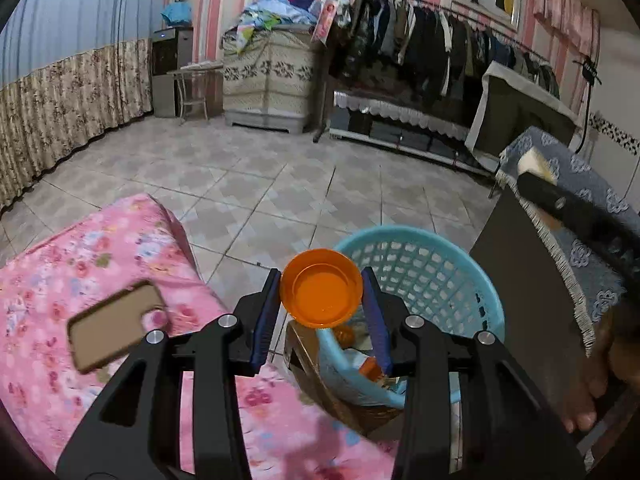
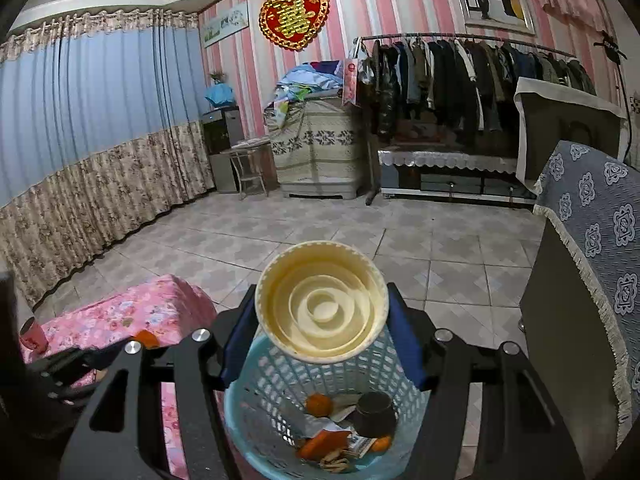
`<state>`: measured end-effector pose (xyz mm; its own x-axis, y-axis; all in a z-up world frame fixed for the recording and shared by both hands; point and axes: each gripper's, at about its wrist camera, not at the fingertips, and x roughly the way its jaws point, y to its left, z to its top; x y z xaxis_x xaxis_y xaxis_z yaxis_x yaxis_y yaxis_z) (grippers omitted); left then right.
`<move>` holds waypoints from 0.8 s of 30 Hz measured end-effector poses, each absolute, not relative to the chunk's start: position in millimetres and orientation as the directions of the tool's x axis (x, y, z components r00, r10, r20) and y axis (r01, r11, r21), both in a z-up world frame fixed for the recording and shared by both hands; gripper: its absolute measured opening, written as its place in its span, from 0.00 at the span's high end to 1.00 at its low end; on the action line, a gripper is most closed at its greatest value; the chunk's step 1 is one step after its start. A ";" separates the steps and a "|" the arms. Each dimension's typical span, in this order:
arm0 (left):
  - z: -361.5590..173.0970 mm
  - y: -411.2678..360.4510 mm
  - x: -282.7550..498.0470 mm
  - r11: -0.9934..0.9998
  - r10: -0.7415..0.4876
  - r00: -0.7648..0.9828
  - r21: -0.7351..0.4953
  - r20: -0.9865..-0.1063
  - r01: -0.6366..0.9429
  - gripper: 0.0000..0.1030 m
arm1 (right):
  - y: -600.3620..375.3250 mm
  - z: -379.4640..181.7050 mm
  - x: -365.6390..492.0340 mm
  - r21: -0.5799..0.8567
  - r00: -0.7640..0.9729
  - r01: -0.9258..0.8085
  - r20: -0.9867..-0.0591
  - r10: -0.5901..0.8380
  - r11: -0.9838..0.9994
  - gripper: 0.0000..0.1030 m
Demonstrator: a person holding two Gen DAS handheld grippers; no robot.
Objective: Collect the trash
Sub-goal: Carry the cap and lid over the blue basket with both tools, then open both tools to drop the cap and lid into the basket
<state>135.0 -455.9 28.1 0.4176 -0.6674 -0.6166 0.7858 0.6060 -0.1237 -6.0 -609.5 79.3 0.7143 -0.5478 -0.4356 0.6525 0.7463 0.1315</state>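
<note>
Left tool [image 1: 322,316]: clamped on round orange plastic lid [image 1: 322,288] | Right tool [image 2: 322,336]: clamped on cream ribbed plastic cap [image 2: 322,302] | Step: carrying to light-blue mesh plastic basket [image 2: 256,400] below both tools | Next: likely centre over basket, release.

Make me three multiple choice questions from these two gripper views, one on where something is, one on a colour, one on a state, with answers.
1. Where does the phone lie?
A. in the basket
B. on the pink flowered cover
C. on the floor tiles

2. What colour is the cap in the left gripper?
A. orange
B. cream
C. black

3. How is the right gripper?
A. open and empty
B. shut on nothing
C. shut on a cream lid

Answers: B, the phone rests on the pink flowered cover; A, the orange cap sits between the pads; C, the cream lid is clamped above the blue basket.
</note>
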 end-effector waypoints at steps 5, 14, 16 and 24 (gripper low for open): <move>13.2 -488.8 130.3 0.592 -0.646 0.396 -0.100 -0.652 0.800 0.62 | -610.3 72.5 -6.4 0.087 0.682 0.673 -0.457 -0.571 0.734 0.41; 12.2 -524.0 138.9 0.591 -0.647 0.371 -0.131 -0.665 0.796 0.48 | -613.9 71.7 -16.3 0.081 0.656 0.704 -0.454 -0.603 0.706 0.30; 16.5 -522.0 138.7 0.604 -0.654 0.400 -0.125 -0.642 0.787 0.26 | -612.8 71.6 -17.2 0.078 0.651 0.712 -0.447 -0.614 0.698 0.21; 25.5 -494.0 148.3 0.606 -0.682 0.389 -0.182 -0.619 0.774 0.24 | -607.9 85.8 -15.2 0.064 0.640 0.728 -0.421 -0.642 0.683 0.18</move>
